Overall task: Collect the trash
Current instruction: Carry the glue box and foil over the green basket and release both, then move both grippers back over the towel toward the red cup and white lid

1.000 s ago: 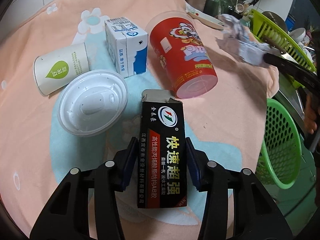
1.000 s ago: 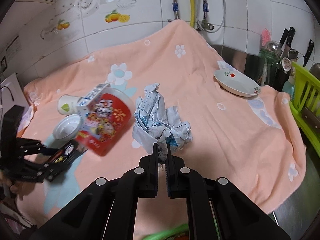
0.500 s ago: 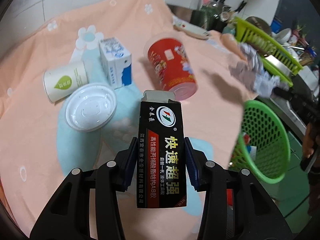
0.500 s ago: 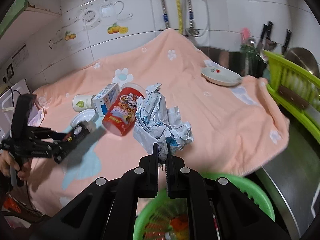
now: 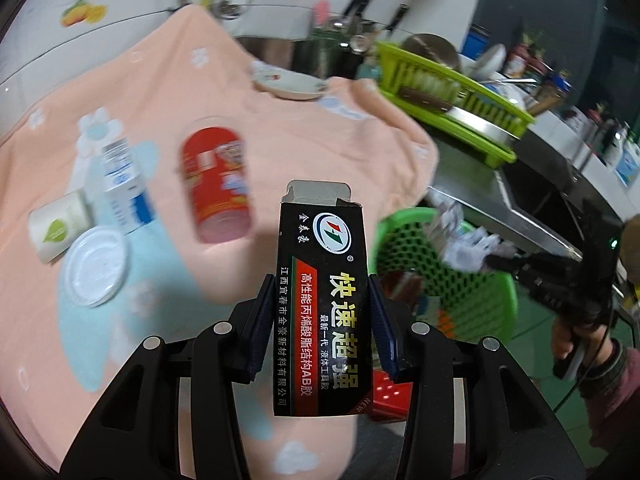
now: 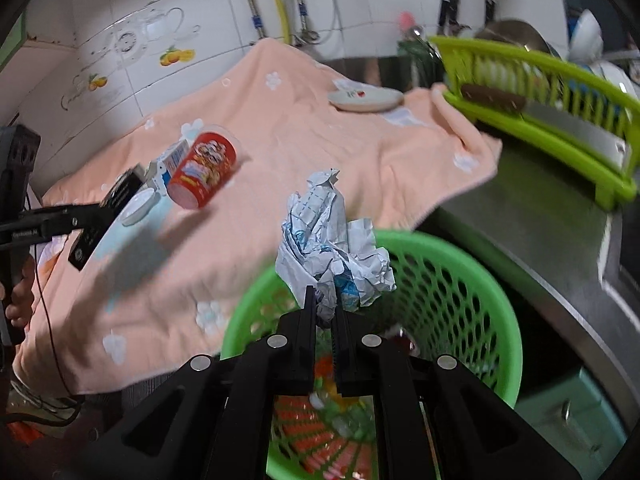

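Left gripper (image 5: 322, 312) clamped on a black glue box (image 5: 322, 304); blue pads press both long sides, box upright with its torn top flap open, lifted clear of the desk. In the right wrist view the same box (image 6: 124, 192) shows at far left, held out over the peach towel (image 6: 304, 128).

Right gripper (image 6: 323, 312) pinched shut on a crumpled paper wad (image 6: 332, 248), white with blue print. Wad hangs above the near rim of the green basket (image 6: 460, 280), which sits beside the desk edge. Basket already holds mixed trash, blurred, colours only.

Still on the towel: red cup (image 5: 216, 184) lying on its side, milk carton (image 5: 124, 184) just beside it, small white paper cup (image 5: 56, 228) on its side, white plastic lid (image 5: 94, 266) flat, near the paper cup.

Small dish (image 6: 366, 98) at the towel's far corner. Lime dish rack (image 6: 552, 112) to the right, on the steel counter.
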A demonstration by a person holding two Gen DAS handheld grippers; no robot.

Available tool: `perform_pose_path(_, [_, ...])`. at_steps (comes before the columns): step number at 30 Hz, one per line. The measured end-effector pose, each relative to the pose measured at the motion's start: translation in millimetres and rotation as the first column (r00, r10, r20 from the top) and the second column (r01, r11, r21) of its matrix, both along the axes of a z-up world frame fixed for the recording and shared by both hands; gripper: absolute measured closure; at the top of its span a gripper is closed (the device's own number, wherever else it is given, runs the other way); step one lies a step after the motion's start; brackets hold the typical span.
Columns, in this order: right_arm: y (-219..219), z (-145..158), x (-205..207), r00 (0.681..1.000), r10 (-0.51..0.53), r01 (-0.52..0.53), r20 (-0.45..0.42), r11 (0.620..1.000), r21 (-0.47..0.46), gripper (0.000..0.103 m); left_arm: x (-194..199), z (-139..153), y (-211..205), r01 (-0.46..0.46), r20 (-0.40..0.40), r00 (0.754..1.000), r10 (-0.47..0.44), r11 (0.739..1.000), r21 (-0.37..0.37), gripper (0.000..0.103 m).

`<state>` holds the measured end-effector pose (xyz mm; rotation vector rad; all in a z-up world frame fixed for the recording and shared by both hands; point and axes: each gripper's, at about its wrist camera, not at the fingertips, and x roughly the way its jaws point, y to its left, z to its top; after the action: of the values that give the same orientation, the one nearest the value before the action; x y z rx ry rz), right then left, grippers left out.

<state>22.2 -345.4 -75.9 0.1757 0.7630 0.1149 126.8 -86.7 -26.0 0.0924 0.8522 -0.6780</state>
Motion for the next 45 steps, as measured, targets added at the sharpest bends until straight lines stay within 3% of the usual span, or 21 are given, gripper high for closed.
perform_pose_path(7, [-12,-15,-22,0.999,-0.041,0.042,-0.023,0.998,0.051,0.08,-12,4,-49,0.085,0.004,0.996,-0.085,0.996,-0.004,0.059])
perform_pose_path(9, [-15,-13,-28,0.998,-0.054,0.055,-0.012,0.997,0.048,0.071,-14,3,-60,0.103,0.0,0.995,-0.103,0.995,-0.005,0.059])
perform_pose_path(12, [-20,-7,-39,0.997,-0.072,0.072,0.013,0.997,0.038,0.068,-17,1,-77,0.131,-0.014,0.991,-0.131,0.991,-0.012,0.059])
perform_pose_path(15, [-25,-1,-49,0.995,-0.089,0.088,0.034,0.996,0.029,0.058,-21,-5,-95,0.158,-0.028,0.987,-0.158,0.987,-0.004,0.059])
perform_pose_path(25, [-28,4,-64,0.994,-0.093,0.092,0.065,0.996,0.006,0.049,-26,-23,-127,0.195,-0.073,0.978,-0.194,0.981,-0.004,0.056])
perform_pose_path(32, [-25,5,-63,0.993,-0.089,0.088,0.073,0.996,0.013,0.048,-30,-20,-126,0.202,-0.057,0.978,-0.203,0.979,-0.01,0.043])
perform_pose_path(45, [-3,13,-35,0.997,-0.011,0.009,0.079,1.0,0.023,0.044,-16,-1,-67,0.067,-0.004,0.998,-0.067,0.998,0.013,0.042])
